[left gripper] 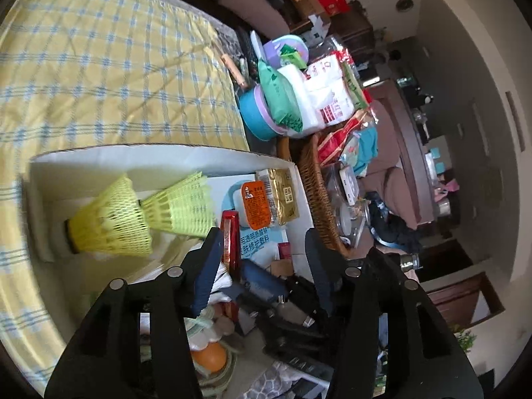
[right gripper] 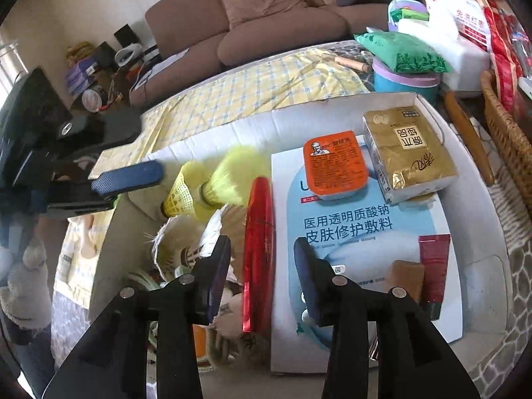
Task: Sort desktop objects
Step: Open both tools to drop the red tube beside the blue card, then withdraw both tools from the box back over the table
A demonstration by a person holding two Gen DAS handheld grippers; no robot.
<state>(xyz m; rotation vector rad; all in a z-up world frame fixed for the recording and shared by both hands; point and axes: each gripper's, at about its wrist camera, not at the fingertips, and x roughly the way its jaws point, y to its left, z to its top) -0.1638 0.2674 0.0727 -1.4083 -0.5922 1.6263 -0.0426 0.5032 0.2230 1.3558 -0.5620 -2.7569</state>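
Note:
Two yellow shuttlecocks (left gripper: 113, 222) (right gripper: 186, 193) lie in the left part of a white cardboard box (left gripper: 199, 153) (right gripper: 299, 113), one of them blurred. My left gripper (left gripper: 262, 246) is open over the box's near side, to the right of the shuttlecocks and holding nothing; one of its blue pads (right gripper: 129, 174) shows in the right wrist view. My right gripper (right gripper: 261, 246) is open, and a shiny red tube (right gripper: 261, 219) (left gripper: 231, 236) lies between its fingers, untouched by the pads. An orange sauce cup (right gripper: 334, 166) and a gold packet (right gripper: 409, 153) rest on a blue-and-white dressing pack (right gripper: 365, 226).
A white feather shuttlecock (right gripper: 186, 242) and a dark red tube (right gripper: 434, 269) also lie in the box. A wicker basket (left gripper: 316, 186) with snack bags stands to the right, a teal tub (left gripper: 256, 116) behind. A yellow checked cloth (left gripper: 99, 66) covers the table; a brown sofa (right gripper: 266, 16) is beyond.

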